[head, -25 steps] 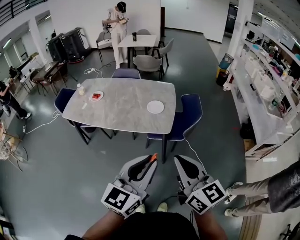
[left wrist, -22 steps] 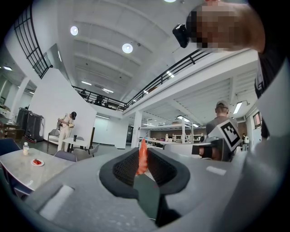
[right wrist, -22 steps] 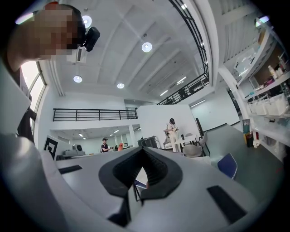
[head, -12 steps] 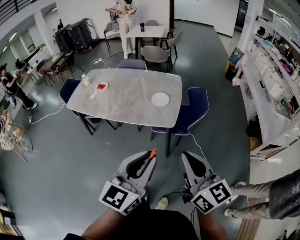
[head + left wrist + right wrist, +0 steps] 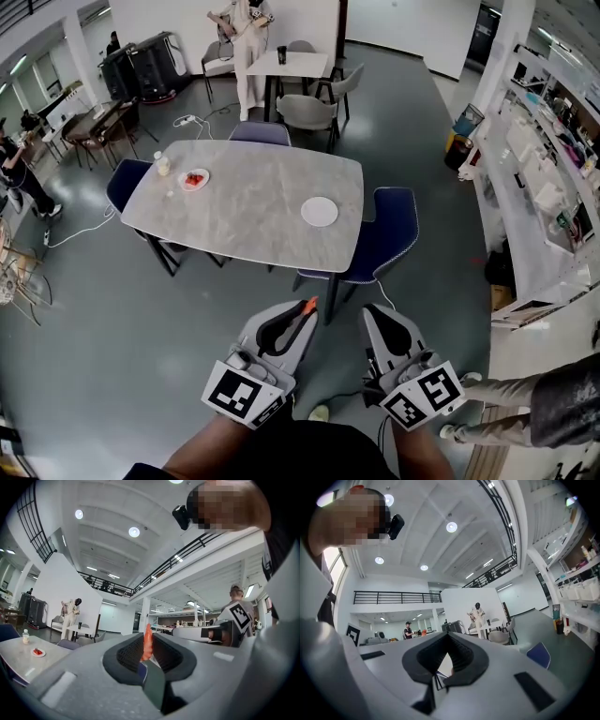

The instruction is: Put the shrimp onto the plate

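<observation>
Plainly, the left claw (image 5: 146,645) is gripping an orange shrimp (image 5: 147,634) upright between its jaws; from the head view, only the shrimp's tip is showing. The right claw (image 5: 447,657) is sitting closed on nothing. The plate (image 5: 319,211) is lying on the table (image 5: 244,202), well ahead of both claws.

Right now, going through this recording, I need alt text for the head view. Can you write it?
The left gripper, held low, is shut on an orange shrimp; the right gripper beside it is shut and empty. Ahead, a grey table bears an empty white plate.
</observation>
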A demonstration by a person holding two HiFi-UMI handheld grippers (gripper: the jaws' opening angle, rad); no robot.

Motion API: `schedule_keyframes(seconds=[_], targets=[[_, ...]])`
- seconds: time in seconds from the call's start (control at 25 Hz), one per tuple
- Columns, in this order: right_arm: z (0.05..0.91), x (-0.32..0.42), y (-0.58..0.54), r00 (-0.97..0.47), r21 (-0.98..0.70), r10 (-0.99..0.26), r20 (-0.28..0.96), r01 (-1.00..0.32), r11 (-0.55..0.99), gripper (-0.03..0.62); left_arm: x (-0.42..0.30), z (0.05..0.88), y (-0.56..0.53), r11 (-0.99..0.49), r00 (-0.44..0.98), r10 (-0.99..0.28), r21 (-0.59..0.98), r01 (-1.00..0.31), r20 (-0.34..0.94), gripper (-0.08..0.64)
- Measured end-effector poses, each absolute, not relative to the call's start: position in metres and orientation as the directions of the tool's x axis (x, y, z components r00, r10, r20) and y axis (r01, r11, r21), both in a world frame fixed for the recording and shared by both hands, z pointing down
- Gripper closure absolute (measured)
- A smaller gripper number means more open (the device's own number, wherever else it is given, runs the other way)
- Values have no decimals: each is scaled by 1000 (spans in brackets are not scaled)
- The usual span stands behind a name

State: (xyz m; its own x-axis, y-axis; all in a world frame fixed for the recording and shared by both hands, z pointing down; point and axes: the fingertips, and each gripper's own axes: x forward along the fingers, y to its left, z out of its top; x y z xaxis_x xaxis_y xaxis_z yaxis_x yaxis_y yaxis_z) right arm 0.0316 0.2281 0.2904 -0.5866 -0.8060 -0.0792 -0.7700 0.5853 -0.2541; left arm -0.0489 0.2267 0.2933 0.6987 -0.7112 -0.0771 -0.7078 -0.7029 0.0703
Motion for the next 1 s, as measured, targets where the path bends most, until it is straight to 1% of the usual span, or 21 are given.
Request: schedule_keyframes(seconds=[0.28, 0.6, 1.0], targets=[[288, 4, 167, -548, -247, -834, -71, -800, 547, 591, -70, 293, 163, -748, 742, -664, 66, -661, -93, 499], [298, -19, 119, -497, -270, -866, -47, -829, 490, 591, -90, 313, 111, -791, 791, -610, 89, -605, -54, 499], [299, -26, 80, -490, -278, -871, -39, -832, 481, 591, -98, 317, 69, -794, 794, -606, 104, -600, -45, 499]])
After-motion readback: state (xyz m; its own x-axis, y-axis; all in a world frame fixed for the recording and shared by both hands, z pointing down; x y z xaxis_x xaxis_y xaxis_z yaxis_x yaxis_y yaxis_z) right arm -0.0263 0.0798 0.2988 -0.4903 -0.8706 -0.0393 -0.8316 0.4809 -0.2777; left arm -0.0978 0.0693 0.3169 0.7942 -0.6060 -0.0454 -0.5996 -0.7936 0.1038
